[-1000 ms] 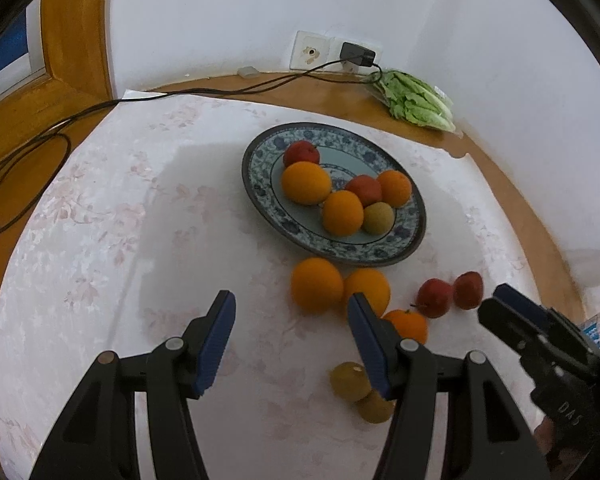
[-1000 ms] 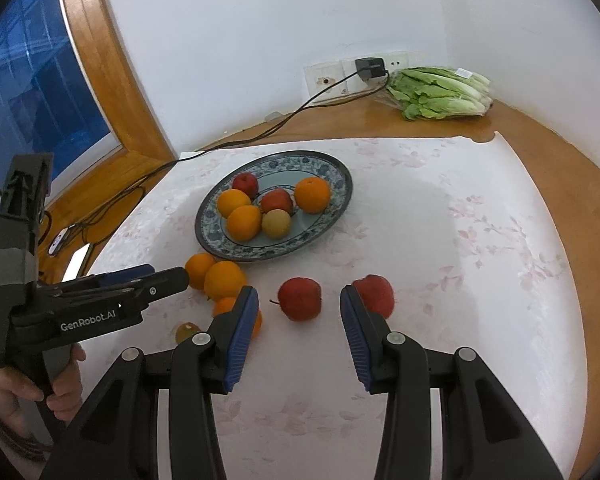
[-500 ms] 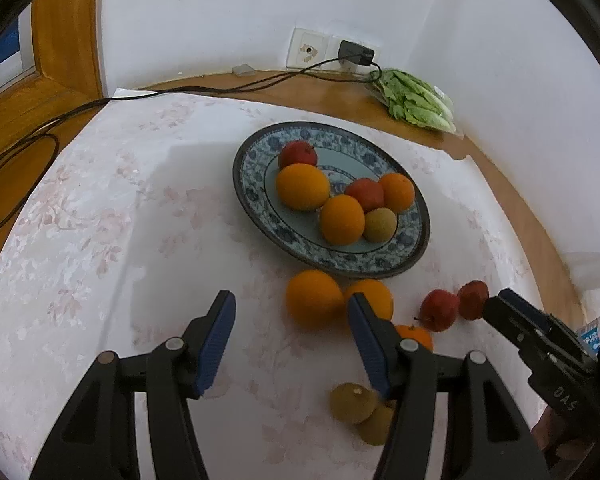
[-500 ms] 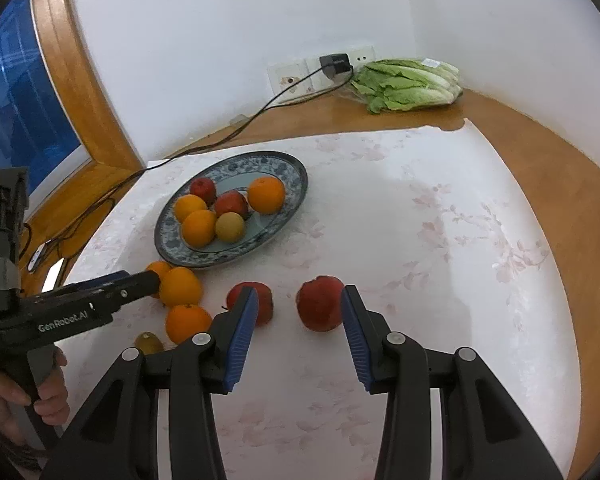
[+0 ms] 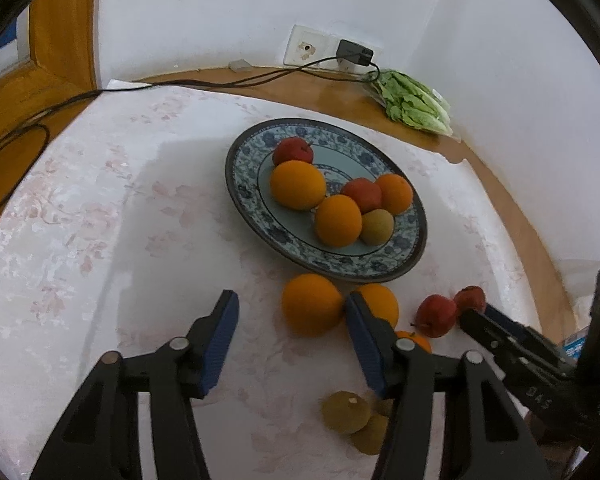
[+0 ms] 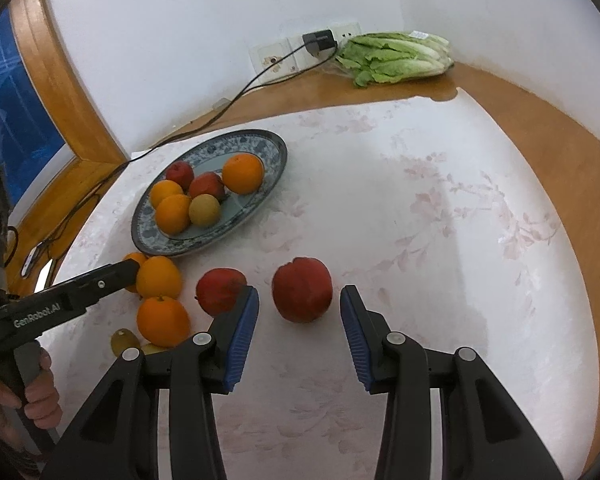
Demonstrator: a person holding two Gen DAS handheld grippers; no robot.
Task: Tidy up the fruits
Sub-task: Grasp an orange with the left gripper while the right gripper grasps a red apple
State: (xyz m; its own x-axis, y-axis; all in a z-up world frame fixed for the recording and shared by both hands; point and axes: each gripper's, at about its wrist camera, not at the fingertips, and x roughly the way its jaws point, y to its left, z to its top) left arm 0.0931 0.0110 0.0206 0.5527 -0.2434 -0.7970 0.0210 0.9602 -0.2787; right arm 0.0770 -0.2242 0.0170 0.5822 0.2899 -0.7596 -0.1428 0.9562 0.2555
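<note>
A blue-patterned plate [image 5: 414,216] [image 6: 278,148] holds several oranges, apples and a yellow-green fruit. On the cloth near it lie loose oranges, two red apples and two brownish fruits [image 5: 346,412]. My left gripper [image 5: 292,308] is open, with a loose orange [image 5: 311,310] just ahead between its fingertips, not held. My right gripper [image 6: 300,298] is open, its fingers on either side of a red apple [image 6: 302,289] that rests on the cloth. A second apple [image 6: 219,290] lies just left of its left finger.
The table has a white floral cloth [image 6: 440,208] and a wooden rim [image 6: 560,132]. A bagged lettuce [image 6: 396,56] lies at the back by a wall socket and charger [image 6: 319,42]. A black cable [image 5: 60,104] runs along the back left.
Both grippers moved forward. The left closed in on the loose orange beside the plate. The right shifted until the red apple sits between its open fingers.
</note>
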